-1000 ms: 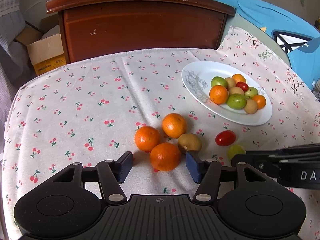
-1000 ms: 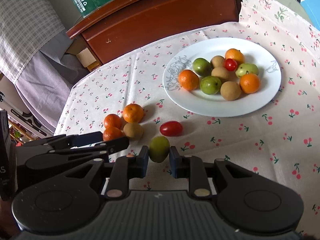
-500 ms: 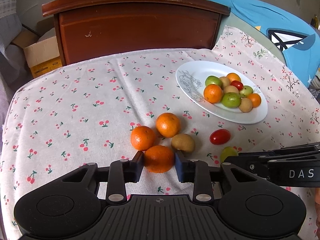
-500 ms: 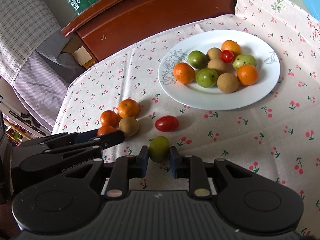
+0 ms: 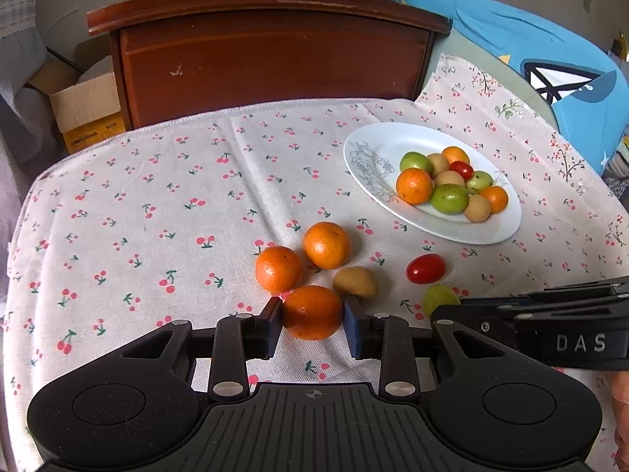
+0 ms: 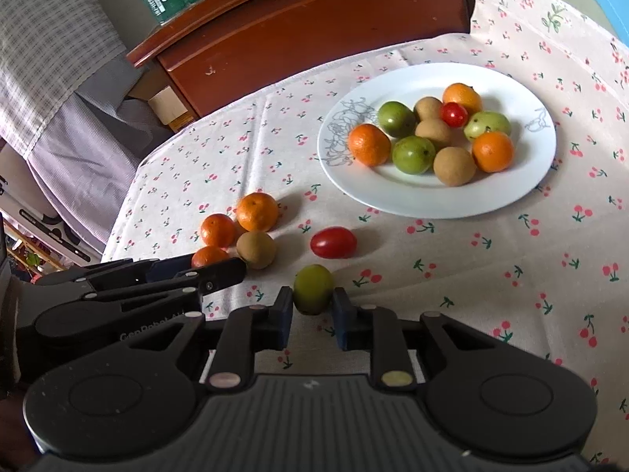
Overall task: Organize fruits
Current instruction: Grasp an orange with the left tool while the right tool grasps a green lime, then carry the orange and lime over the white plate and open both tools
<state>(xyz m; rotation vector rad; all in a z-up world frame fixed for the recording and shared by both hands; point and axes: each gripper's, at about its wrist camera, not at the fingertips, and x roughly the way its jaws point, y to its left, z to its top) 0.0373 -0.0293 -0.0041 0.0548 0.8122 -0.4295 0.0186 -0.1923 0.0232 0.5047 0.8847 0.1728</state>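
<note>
My left gripper (image 5: 313, 314) is shut on an orange mandarin (image 5: 312, 312) at the near end of a loose cluster on the cherry-print cloth. Two more mandarins (image 5: 278, 269) (image 5: 326, 244) and a brown kiwi-like fruit (image 5: 355, 283) lie just beyond it. My right gripper (image 6: 312, 301) is shut on a small green fruit (image 6: 313, 289), which also shows in the left wrist view (image 5: 439, 298). A red cherry tomato (image 6: 333, 242) lies on the cloth just past it. A white plate (image 6: 397, 196) holds several orange, green, brown and red fruits at the far right.
A dark wooden headboard (image 5: 271, 55) stands behind the table's far edge. A cardboard box (image 5: 84, 108) sits on the floor at the left. A blue cushion (image 5: 550, 59) lies at the far right. The right gripper's body (image 5: 550, 326) reaches in beside my left gripper.
My left gripper went from open to shut on the near mandarin. My right gripper stayed shut on the green fruit, and its view drew back from the plate.
</note>
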